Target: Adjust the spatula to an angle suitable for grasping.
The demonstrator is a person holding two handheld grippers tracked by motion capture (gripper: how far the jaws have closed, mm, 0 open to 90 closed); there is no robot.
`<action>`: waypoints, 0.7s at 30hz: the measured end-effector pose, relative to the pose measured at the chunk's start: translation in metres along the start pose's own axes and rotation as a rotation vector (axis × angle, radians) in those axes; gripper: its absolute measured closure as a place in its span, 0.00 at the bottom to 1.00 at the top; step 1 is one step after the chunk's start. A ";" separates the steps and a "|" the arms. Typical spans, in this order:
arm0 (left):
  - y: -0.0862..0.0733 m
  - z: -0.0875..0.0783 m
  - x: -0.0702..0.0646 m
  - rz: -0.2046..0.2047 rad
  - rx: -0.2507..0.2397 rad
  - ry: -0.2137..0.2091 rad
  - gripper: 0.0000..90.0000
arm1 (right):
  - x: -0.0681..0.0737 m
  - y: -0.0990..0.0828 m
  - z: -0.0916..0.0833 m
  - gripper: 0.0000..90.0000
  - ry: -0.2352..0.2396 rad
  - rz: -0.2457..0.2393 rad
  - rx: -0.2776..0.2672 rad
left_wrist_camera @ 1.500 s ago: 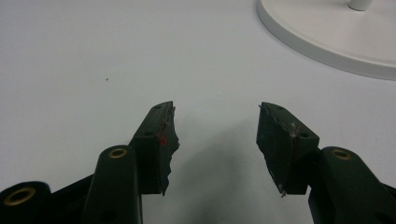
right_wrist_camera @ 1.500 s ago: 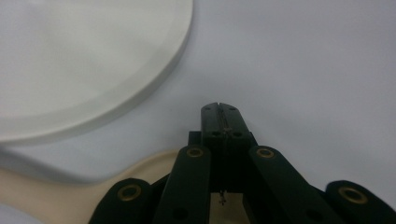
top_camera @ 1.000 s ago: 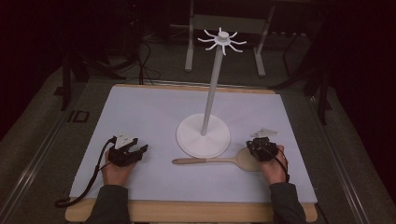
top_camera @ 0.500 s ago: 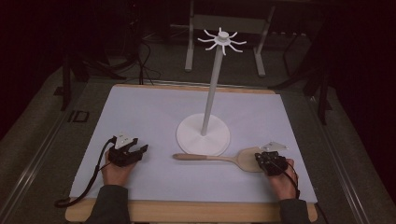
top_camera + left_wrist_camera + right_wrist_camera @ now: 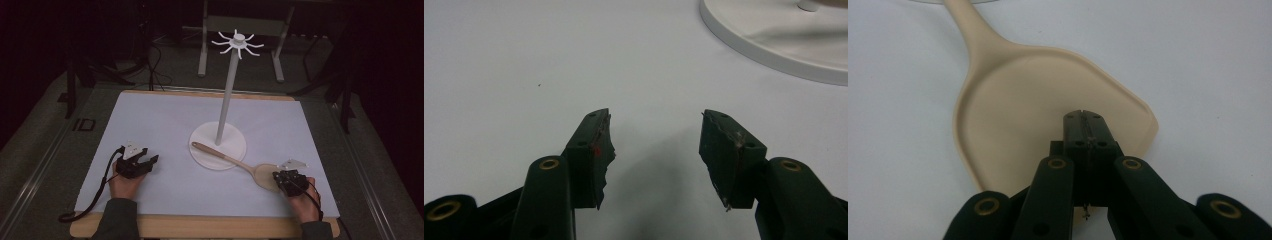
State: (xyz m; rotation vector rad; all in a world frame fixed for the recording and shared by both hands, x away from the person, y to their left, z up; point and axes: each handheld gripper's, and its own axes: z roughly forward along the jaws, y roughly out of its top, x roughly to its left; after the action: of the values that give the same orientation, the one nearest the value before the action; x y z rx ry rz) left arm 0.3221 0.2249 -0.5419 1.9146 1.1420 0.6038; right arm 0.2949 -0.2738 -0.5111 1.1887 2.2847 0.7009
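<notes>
— How is the table seen from the high view?
— It is looked down on from above the person's side, facing forward; the white mat (image 5: 165, 125) and the stand (image 5: 218, 145) are taken in from afar.
— And the gripper views?
— Each is set low, close along its own black jaws. The stand's base (image 5: 774, 40) is shared with the left one, the wooden spatula (image 5: 1048, 115) with the right.

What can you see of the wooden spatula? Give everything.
The wooden spatula is pale, smooth, one piece: a slim handle widening into a flat, shallow blade with an angled end. It lies diagonally on the white sheet, handle tip resting on the stand's round base. The right gripper, jaws shut, is over the blade.
</notes>
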 end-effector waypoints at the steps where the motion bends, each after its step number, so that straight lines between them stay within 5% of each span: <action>1: 0.000 0.000 0.000 0.000 0.001 0.000 0.52 | 0.000 0.000 -0.001 1.00 -0.002 -0.005 0.000; 13: 0.000 0.000 0.000 -0.001 0.000 -0.001 0.52 | 0.003 0.010 -0.006 1.00 0.051 -0.027 0.001; 21: 0.000 0.000 0.000 -0.002 0.001 -0.001 0.51 | 0.017 0.059 -0.004 0.96 0.136 -0.155 -0.036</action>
State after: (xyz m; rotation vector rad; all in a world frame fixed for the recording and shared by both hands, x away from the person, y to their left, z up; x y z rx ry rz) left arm 0.3224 0.2250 -0.5420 1.9141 1.1435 0.6012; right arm 0.3189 -0.2312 -0.4738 0.9621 2.4339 0.7808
